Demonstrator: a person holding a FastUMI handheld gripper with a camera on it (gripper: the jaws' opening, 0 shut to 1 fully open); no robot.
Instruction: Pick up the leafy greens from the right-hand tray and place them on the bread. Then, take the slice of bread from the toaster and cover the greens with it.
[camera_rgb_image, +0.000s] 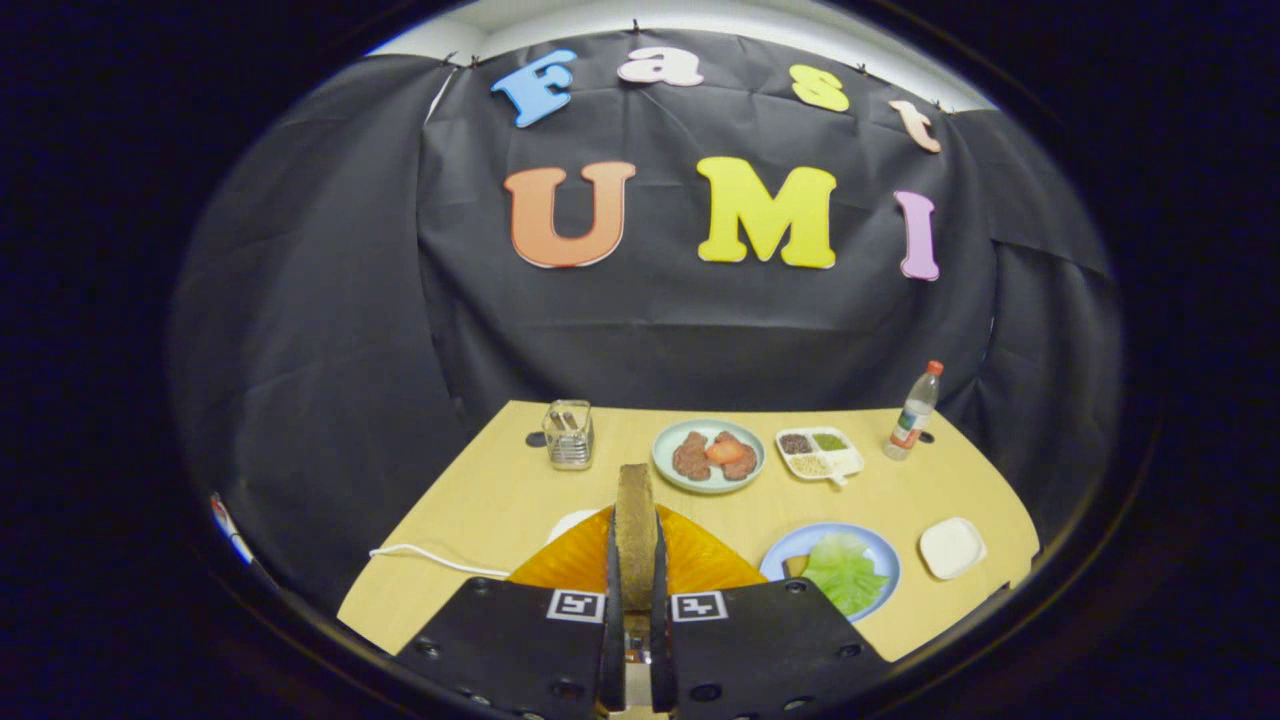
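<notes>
Jaws: nearly together, both fingers (612, 580) of the gripper (636, 575) pressed flat against the faces of a slice of bread (636, 530), which stands on edge between them with its brown crust rising above the fingertips. Below and behind the slice: an orange surface (700, 560), partly hidden by the fingers and the bread; what it belongs to cannot be made out. A white rounded object (572, 522) shows at its left edge, mostly covered. White cable (430, 556): lying on the wooden table (480, 500), left of the fingers. Clear holder (569, 435): far left of the table's back row, contents too small to tell. Pale green plate (708, 455): beyond the fingers, carrying brown pieces and one orange-red piece. White divided dish (820, 452): just right of that plate, three compartments with dark, green and pale fillings. Blue plate (880, 556): just right of the fingers, holding the leafy greens (845, 572); its near edge is cut off by the right finger's body. Small white dish (952, 547): right of the blue plate, apart from it. Bottle (917, 411): upright at the table's far right corner, red cap.
</notes>
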